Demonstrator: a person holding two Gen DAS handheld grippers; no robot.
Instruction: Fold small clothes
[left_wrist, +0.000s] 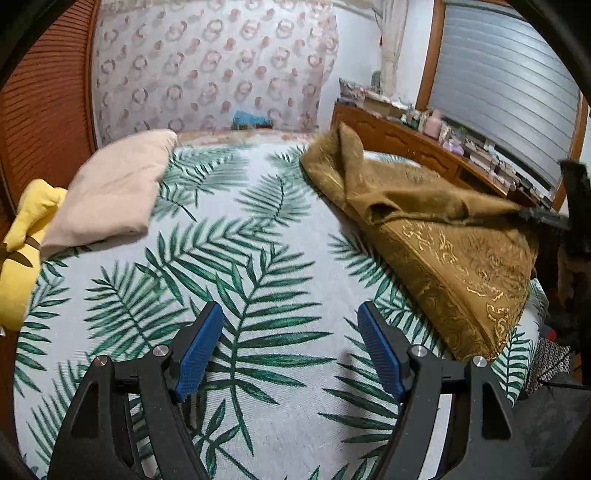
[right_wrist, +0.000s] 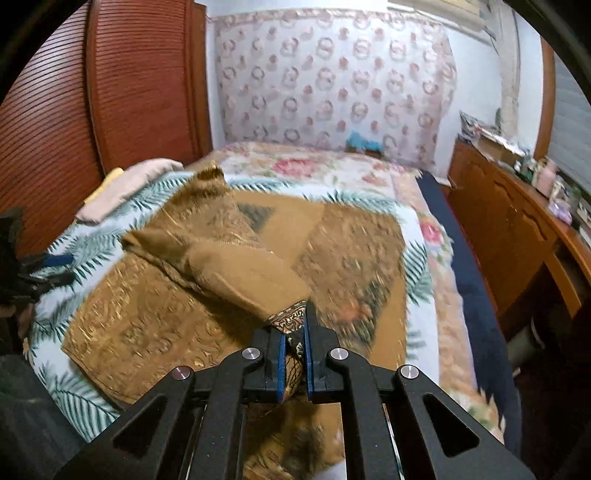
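On the leaf-print sheet (left_wrist: 258, 229) a brown garment (right_wrist: 207, 306) lies spread, its patterned sleeve cuff (right_wrist: 290, 319) pinched in the closed right gripper (right_wrist: 294, 332), while the left gripper (left_wrist: 290, 317) is held open and empty above bare sheet.

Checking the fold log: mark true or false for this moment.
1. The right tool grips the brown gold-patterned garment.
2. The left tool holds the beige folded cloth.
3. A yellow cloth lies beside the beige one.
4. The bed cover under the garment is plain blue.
1. True: the right tool is shut on the brown gold-patterned garment.
2. False: the left tool is open and holds nothing; the beige folded cloth lies apart.
3. True: the yellow cloth touches it.
4. False: the bed cover is white with green palm leaves.
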